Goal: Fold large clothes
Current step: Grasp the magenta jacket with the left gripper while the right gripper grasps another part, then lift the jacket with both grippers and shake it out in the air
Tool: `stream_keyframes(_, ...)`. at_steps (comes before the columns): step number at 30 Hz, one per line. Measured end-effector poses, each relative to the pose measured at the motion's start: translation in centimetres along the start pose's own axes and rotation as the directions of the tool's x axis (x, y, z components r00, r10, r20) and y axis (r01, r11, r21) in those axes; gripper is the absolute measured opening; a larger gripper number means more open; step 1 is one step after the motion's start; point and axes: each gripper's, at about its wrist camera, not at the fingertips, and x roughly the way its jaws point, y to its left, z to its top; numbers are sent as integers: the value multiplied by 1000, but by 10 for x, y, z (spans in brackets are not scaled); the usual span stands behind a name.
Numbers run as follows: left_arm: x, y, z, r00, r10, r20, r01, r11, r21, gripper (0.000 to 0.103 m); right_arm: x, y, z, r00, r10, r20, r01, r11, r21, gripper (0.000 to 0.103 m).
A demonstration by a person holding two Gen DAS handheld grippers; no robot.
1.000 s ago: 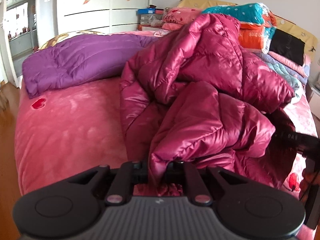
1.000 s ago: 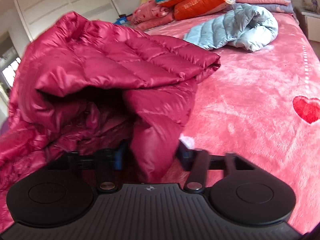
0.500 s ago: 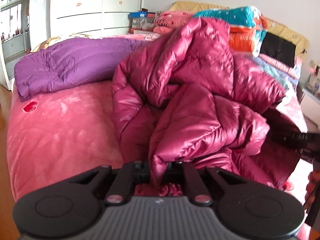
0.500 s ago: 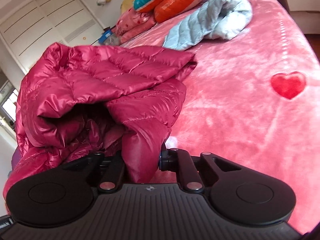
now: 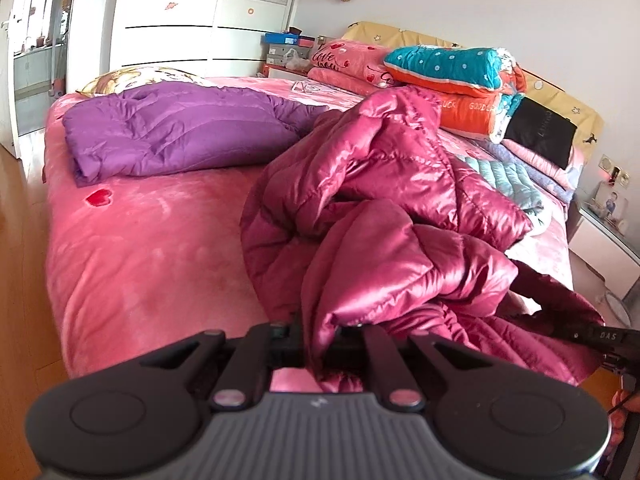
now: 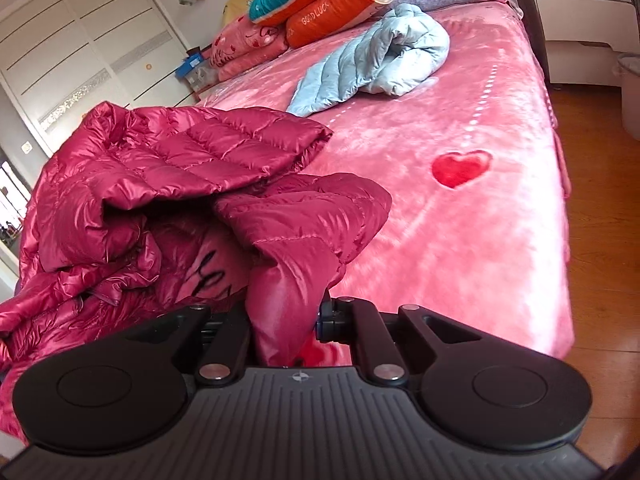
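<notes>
1. Crimson down jacket [image 5: 384,216] is the largest thing in play: it lies heaped on the pink bed [image 5: 160,248], ahead of both claws, with its near edges rising into them.
2. Beyond the left claw, to its far left, rests a purple quilted garment [image 5: 176,132]; beyond the right claw, ahead and slightly right, a pale blue jacket [image 6: 376,60] lies bundled, well apart from the crimson one.
3. Stacked bedding [image 5: 452,76] sits farthest ahead, at the headboard.
4. The left gripper [image 5: 316,332] is clamped narrow on a fold of the crimson fabric, which runs up from between its fingers.
5. The right gripper [image 6: 286,320] likewise pinches a hanging flap of the same jacket.
6. Judged step: spreading the jacket out before any fold. The next move likely calls for drawing the two held edges apart and laying the panel flat on the free bed ahead.
</notes>
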Motion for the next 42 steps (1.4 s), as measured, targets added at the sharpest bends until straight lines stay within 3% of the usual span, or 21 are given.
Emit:
stream_keyframes(10,-66,30,-23,1000,9,-6,-9,1000,-14,3,-30,13,-16,991,67,-113,-76,994,-78,11)
stream_keyframes(18,-107,60,-40,999,37,-11,-37,998,-58,3,-60,27,-28,969,142,-203,-171,976,-133,15)
stream_keyframes(21,-115,69,-44,999,45,-11,-46,995,-83,3,-64,26,-24,967,154,-201,-183,974,-136,24)
stream_keyframes(23,-116,74,-45,999,50,-8,-51,994,-97,3,-69,27,-21,972,156,-174,-181,973,-142,37)
stream_keyframes(27,-119,78,-49,999,52,2,-52,993,-110,3,-71,33,-8,976,181,-120,-200,965,-170,51)
stream_keyframes(29,-120,78,-49,998,59,9,-58,993,-107,3,-68,40,-3,979,177,-97,-193,962,-193,72)
stream_keyframes(33,-124,86,-51,997,77,8,-76,988,-133,3,-71,57,5,988,154,-32,-157,943,-292,98)
stream_keyframes(35,-124,89,-52,997,83,6,-81,986,-145,3,-71,58,6,991,135,-5,-130,940,-316,101)
stream_keyframes(37,-123,89,-52,996,84,5,-82,986,-148,3,-58,59,9,981,187,-46,-192,935,-296,101)
stream_keyframes(42,-123,87,-50,996,87,5,-85,985,-149,3,-4,64,6,921,347,-174,-375,913,-164,101)
